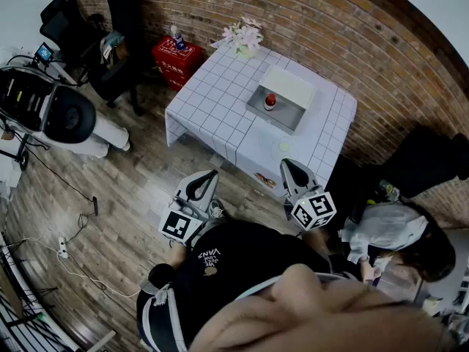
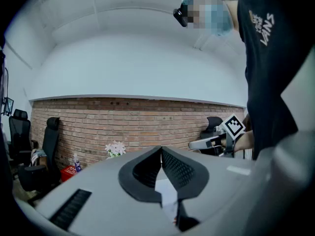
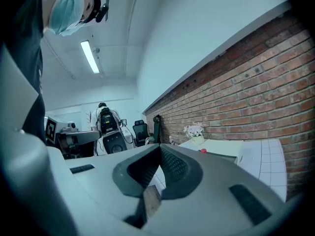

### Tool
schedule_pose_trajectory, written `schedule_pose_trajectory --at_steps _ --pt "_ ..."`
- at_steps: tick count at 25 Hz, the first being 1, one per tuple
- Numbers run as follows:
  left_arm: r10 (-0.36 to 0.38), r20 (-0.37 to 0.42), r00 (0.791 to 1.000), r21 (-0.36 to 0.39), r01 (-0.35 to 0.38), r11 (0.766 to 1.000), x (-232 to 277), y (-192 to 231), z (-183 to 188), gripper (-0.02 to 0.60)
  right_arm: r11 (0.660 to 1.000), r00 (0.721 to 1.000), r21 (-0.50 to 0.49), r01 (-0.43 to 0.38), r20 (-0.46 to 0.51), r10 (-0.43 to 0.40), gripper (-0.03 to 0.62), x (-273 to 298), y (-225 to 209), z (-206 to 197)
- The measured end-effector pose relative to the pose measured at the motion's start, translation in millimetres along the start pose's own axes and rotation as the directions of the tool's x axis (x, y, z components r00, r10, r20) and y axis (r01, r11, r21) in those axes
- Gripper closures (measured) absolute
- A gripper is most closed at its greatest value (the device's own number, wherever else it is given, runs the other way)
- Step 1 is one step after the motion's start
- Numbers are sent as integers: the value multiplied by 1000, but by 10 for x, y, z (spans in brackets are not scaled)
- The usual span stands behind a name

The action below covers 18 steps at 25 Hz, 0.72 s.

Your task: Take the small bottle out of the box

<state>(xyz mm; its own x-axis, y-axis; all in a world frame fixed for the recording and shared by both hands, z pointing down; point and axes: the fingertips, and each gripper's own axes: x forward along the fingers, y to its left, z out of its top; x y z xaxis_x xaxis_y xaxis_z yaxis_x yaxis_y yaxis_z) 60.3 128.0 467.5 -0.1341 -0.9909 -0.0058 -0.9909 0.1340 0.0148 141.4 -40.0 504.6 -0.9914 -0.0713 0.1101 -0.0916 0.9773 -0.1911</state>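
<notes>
Lab-like office with brick wall (image 1: 308, 13), office chairs (image 1: 62, 24), white machine (image 1: 51, 112)

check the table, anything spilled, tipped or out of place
Nothing stands out. The small bottle appears upright inside the open box, the flowers sit at the far corner of the table, and its checked cloth lies flat with no spill visible.

We are facing a red brick wall (image 1: 315, 20) running behind the desk (image 1: 220, 101), which is standing under a white grid cloth ahead of the left tool (image 1: 212, 174) and the right tool (image 1: 289, 162). Wood-plank floor (image 1: 124, 189) is spreading beneath both. Black office chairs (image 1: 66, 24) are standing well left of the left tool, by the wall. A ceiling strip light (image 3: 90, 56) is glowing overhead.
</notes>
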Motion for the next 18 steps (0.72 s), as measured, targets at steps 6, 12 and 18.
schedule_pose_trajectory --at_steps 6,12,18 --pt "-36 8 999 -13 36 999 158 273 -25 571 999 999 14 36 5 -36 595 261 -78 22" --pt "-87 49 995 -9 88 996 243 692 12 570 992 993 49 112 24 -114 595 554 -88 30" --pt "-162 43 986 3 162 987 309 1068 -44 571 980 980 63 191 38 -193 595 826 -40 24"
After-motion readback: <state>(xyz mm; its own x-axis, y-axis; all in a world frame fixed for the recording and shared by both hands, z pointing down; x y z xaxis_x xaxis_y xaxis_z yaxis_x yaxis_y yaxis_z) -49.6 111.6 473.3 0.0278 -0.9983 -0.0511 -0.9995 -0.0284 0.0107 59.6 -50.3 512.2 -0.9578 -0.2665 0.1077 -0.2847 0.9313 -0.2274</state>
